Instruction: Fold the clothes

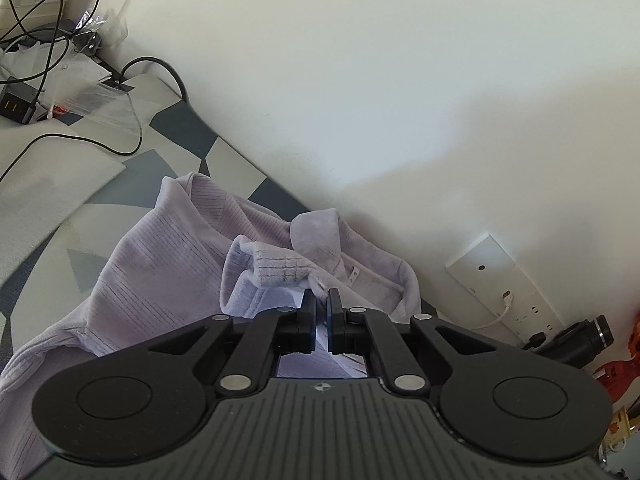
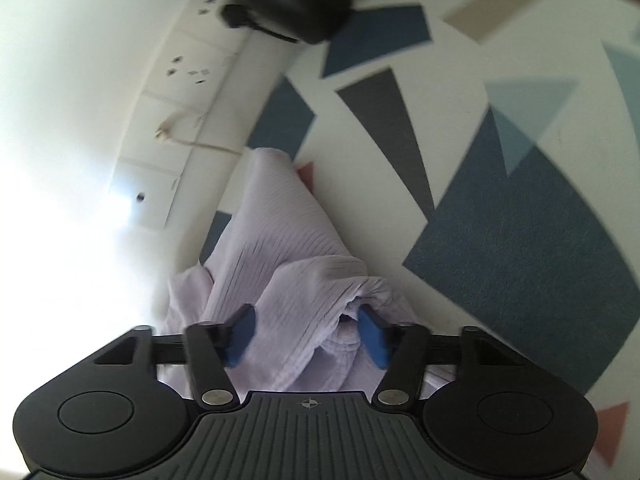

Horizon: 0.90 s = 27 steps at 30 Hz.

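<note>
Left gripper (image 1: pixel 321 300) pinches lilac garment (image 1: pixel 168 248); right gripper (image 2: pixel 308 328) gapes around a fold, pads clear.

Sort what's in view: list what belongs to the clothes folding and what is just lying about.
For the job:
- lilac ribbed garment
- left gripper, shut on a fold of it
- right gripper, fabric bunched between its fingers
- patterned mat underneath

Lying about:
- black cables
- wall socket strip
- clear plastic bag

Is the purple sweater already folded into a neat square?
No, the purple sweater lies rumpled on the patterned mat, with a sleeve bunched on top.
</note>
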{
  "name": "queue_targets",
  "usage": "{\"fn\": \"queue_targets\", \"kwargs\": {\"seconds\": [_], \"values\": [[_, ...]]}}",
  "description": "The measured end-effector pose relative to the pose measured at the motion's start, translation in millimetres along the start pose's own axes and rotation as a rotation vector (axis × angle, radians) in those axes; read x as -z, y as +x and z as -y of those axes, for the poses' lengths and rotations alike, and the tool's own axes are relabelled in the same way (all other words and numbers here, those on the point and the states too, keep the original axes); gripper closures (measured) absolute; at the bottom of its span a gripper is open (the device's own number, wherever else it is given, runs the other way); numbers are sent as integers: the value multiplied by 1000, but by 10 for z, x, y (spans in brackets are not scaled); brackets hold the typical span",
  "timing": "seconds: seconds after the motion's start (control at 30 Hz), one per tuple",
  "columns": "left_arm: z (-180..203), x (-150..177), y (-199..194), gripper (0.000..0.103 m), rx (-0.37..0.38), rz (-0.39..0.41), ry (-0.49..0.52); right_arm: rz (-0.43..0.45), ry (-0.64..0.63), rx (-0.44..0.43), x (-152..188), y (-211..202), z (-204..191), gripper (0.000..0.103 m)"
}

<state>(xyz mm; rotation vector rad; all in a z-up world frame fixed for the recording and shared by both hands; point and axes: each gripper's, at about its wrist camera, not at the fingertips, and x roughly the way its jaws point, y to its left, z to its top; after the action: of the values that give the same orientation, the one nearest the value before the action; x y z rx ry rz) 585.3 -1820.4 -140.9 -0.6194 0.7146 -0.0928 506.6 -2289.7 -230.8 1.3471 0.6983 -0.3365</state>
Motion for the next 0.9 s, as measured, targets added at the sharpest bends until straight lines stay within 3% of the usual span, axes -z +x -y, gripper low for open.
{"fn": "queue_targets", "kwargs": {"seconds": [0.03, 0.23, 0.3, 0.43, 0.5, 0.6, 0.63, 0.7, 0.8, 0.9], "values": [[-18, 22, 35, 98, -17, -12, 3, 10, 4, 1, -18, -32, -4, 96], [-166, 331, 241, 98, -136, -110, 51, 15, -42, 93, -52, -76, 55, 96], [-192, 337, 226, 98, -135, -112, 46, -7, -42, 114, -47, -57, 100, 96], [-185, 222, 130, 98, -110, -84, 61, -7, -163, 93, 11, -145, -83, 96], [-222, 213, 138, 98, -117, -98, 54, -51, -163, 133, 6, -62, -58, 96], [-246, 308, 226, 95, -166, -141, 81, -93, -165, 207, 16, 29, 17, 87], [-246, 334, 251, 92, -186, -153, 91, -89, -181, 219, 37, -3, 5, 77], [-276, 343, 269, 87, -196, -165, 88, -69, -230, 245, 58, -103, -84, 76], [-326, 322, 239, 80, -212, -167, 80, 29, -328, 270, 54, -314, -220, 67], [-354, 240, 101, 78, -251, -141, 113, 89, -403, 234, -51, -323, -432, 57]]}}
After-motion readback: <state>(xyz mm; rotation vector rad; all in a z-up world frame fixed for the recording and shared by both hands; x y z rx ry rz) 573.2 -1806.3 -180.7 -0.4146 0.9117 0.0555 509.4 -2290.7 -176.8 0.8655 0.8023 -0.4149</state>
